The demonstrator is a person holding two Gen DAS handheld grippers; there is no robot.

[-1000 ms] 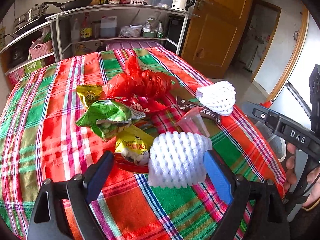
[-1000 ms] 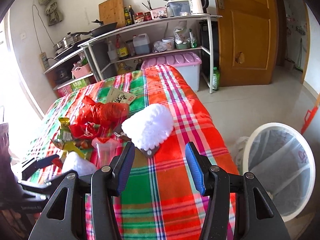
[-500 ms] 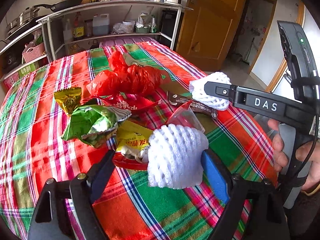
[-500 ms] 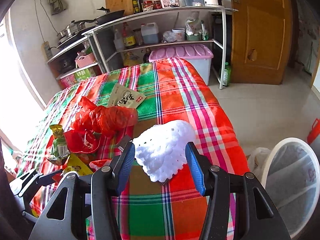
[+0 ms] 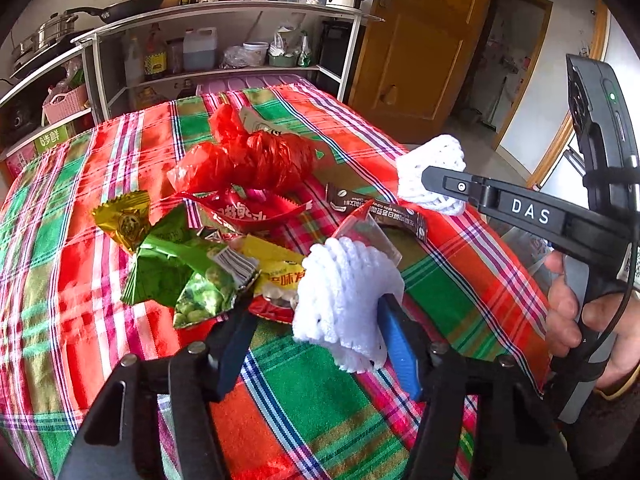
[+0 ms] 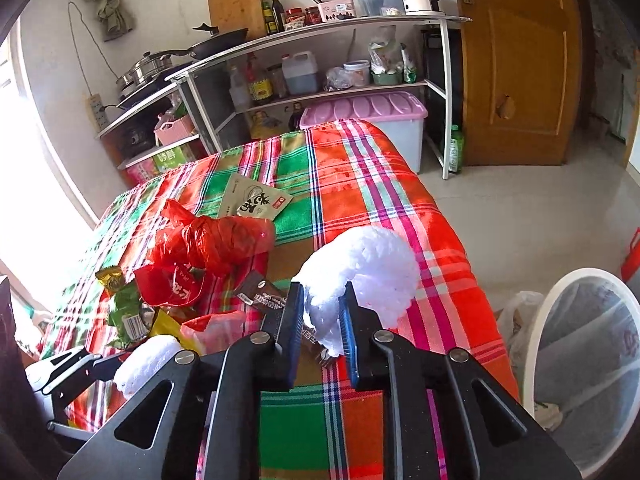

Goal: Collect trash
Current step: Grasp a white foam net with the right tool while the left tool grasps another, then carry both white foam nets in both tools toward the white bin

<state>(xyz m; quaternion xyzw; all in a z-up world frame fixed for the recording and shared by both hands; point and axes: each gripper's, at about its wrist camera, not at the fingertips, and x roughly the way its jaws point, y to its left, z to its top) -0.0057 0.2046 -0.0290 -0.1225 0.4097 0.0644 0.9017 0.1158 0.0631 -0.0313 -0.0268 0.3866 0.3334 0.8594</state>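
Note:
Two white foam fruit nets lie among wrappers on the plaid tablecloth. The near foam net sits between the fingers of my left gripper. Those jaws are closing: the blue right pad touches the net, the left finger is still apart from it. At the table's right edge, my right gripper is closing and pinches the far foam net between its pads. The left wrist view shows that right gripper on the far net, with a person's hand on its handle.
A red plastic bag, a green snack bag, gold, yellow and brown wrappers crowd the table's middle. A lined white bin stands on the floor right of the table. A kitchen rack is behind.
The right gripper came in over the far foam net and its jaws closed onto it. The left gripper's jaws narrowed around the near foam net, which now looks squeezed taller.

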